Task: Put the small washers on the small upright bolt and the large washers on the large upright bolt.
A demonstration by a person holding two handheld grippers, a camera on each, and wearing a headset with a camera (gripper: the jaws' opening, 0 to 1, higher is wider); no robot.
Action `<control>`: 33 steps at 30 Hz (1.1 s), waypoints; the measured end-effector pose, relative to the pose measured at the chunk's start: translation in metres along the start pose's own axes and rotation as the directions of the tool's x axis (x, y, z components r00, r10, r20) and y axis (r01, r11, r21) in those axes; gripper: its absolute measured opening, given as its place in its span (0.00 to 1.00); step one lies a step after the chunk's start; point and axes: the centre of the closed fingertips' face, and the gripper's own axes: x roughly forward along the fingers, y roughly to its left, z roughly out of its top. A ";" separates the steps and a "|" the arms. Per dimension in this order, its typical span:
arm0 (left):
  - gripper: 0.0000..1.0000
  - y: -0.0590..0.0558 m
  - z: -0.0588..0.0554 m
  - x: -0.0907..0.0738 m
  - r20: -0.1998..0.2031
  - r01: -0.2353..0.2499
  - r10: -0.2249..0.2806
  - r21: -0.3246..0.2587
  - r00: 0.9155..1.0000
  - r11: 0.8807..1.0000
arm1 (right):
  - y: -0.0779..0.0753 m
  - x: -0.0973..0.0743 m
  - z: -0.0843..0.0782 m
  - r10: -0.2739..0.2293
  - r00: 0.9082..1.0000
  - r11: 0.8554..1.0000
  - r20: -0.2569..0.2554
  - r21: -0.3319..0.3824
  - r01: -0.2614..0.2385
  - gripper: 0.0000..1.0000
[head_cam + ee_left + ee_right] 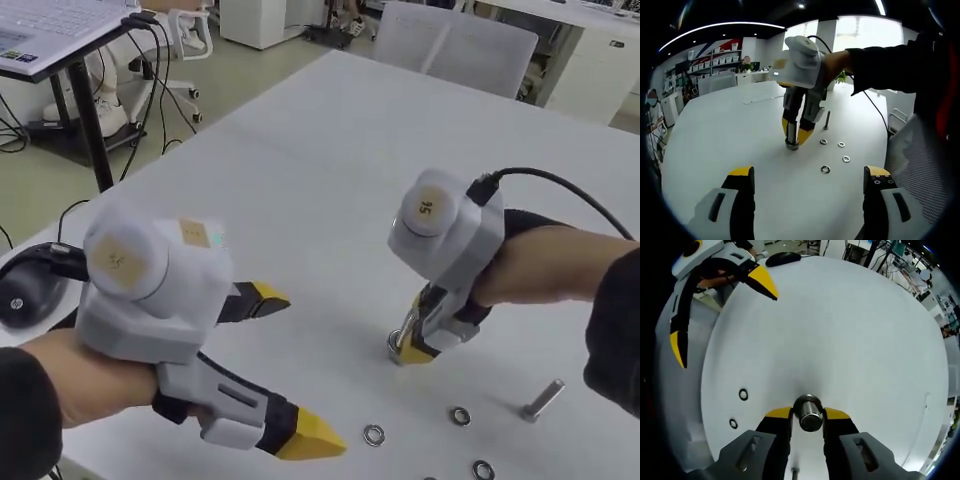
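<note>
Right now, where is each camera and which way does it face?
Head view: headset, facing down at table; sleeves, left hand-held gripper, right hand-held gripper.
Left gripper view: on the left one, facing the right one; own open jaws.
Right gripper view: on the right one, down its jaws onto the clamped large bolt.
Shared: washers, all three.

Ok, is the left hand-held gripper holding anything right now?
No, the left hand-held gripper has its yellow-tipped jaws wide apart above the white table, gripping nothing.
</note>
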 end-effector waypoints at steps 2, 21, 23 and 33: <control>0.90 0.000 0.000 0.000 -0.001 0.000 0.000 0.001 1.000 1.000 | 0.000 0.000 -0.001 -0.001 1.000 1.000 0.001 0.001 0.001 0.25; 0.90 -0.002 0.002 0.000 0.002 0.004 -0.004 0.011 1.000 1.000 | 0.000 -0.014 -0.021 -0.031 0.999 0.999 -0.007 0.042 0.032 0.28; 0.90 -0.003 0.002 0.001 0.002 0.005 -0.005 0.013 1.000 1.000 | 0.001 -0.016 -0.024 -0.033 0.999 0.998 -0.007 0.049 0.034 0.28; 0.90 -0.004 0.004 0.001 0.001 0.012 -0.012 0.024 1.000 1.000 | 0.009 -0.019 -0.033 -0.035 0.999 0.997 -0.009 0.067 0.036 0.28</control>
